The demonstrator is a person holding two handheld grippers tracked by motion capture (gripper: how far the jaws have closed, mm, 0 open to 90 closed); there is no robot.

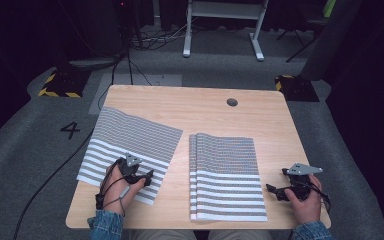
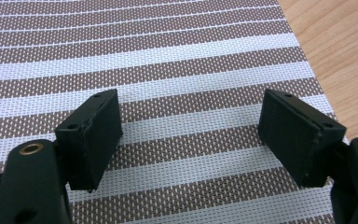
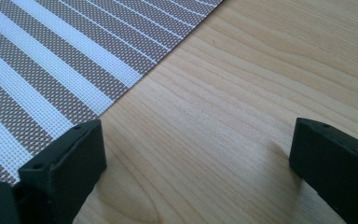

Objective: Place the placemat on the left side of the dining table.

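Observation:
A single brown-and-white striped placemat [image 1: 130,145] lies skewed on the left half of the wooden table [image 1: 200,102]. My left gripper [image 1: 147,176] hovers over its near right part, jaws open with nothing between them; the left gripper view looks down on the mat's weave [image 2: 186,60] through the gap of the left gripper [image 2: 186,135]. A neat stack of the same placemats [image 1: 226,175] lies in the middle. My right gripper [image 1: 272,191] rests on bare wood just right of the stack, open and empty; in the right gripper view the stack's edge [image 3: 51,70] lies beside the left jaw of the right gripper [image 3: 196,158].
A round cable hole [image 1: 232,102] sits near the table's far edge. Grey carpet surrounds the table, with a white frame [image 1: 224,25] and cables beyond. Bare wood lies between the mats and along the far side.

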